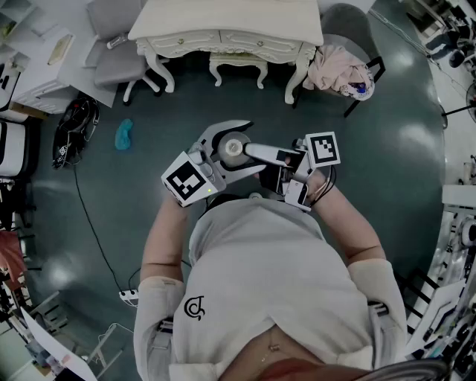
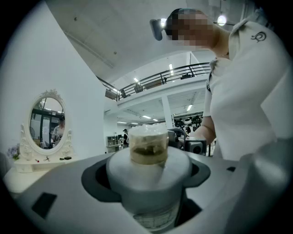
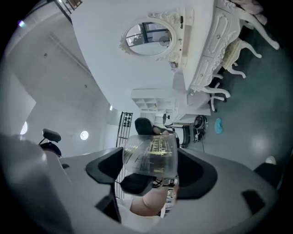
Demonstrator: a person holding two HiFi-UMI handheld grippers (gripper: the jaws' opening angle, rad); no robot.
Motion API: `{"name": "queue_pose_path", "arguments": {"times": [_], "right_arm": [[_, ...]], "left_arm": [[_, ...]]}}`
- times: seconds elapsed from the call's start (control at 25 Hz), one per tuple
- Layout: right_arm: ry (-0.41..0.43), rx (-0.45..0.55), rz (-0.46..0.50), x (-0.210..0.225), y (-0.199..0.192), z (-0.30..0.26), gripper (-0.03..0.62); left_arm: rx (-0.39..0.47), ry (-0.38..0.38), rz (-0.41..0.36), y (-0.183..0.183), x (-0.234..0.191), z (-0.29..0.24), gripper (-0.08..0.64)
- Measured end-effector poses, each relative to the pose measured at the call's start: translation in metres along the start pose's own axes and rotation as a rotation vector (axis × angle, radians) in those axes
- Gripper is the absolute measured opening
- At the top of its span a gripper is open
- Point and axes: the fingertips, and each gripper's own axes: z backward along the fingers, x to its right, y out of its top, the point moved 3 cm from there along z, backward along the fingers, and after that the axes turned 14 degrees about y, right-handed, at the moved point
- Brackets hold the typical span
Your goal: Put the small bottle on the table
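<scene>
The small bottle [image 1: 236,147] has a white body [image 2: 149,183] and a clear cap [image 2: 149,145] with yellowish contents. I hold it in the air in front of my chest. My left gripper [image 1: 230,152] is shut on the white body, which sits between its dark pads in the left gripper view. From the right, my right gripper [image 1: 260,158] reaches in. In the right gripper view the clear cap [image 3: 151,155] fills the gap between its pads, so it looks shut on the cap. The white body does not show there.
A white dressing table [image 1: 223,22] with a stool [image 1: 238,67] stands ahead across the dark floor. Its oval mirror [image 2: 47,121] shows in both gripper views. A grey chair [image 1: 119,45], a chair with clothes [image 1: 342,71], a teal object [image 1: 123,134] and a black bag [image 1: 74,126] lie around.
</scene>
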Motion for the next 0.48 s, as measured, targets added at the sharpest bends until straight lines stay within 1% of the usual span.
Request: {"name": "queue_pose_path", "arguments": {"times": [0.28, 0.48], "right_arm": [[0.005, -0.009, -0.009, -0.005, 0.003, 0.008, 0.359], [0.017, -0.023, -0.014, -0.008, 0.004, 0.02, 0.359]], "left_arm": [[-0.01, 0.01, 0.002, 0.002, 0.004, -0.009, 0.356], [-0.022, 0.009, -0.01, -0.002, 0.011, -0.02, 0.356]]}}
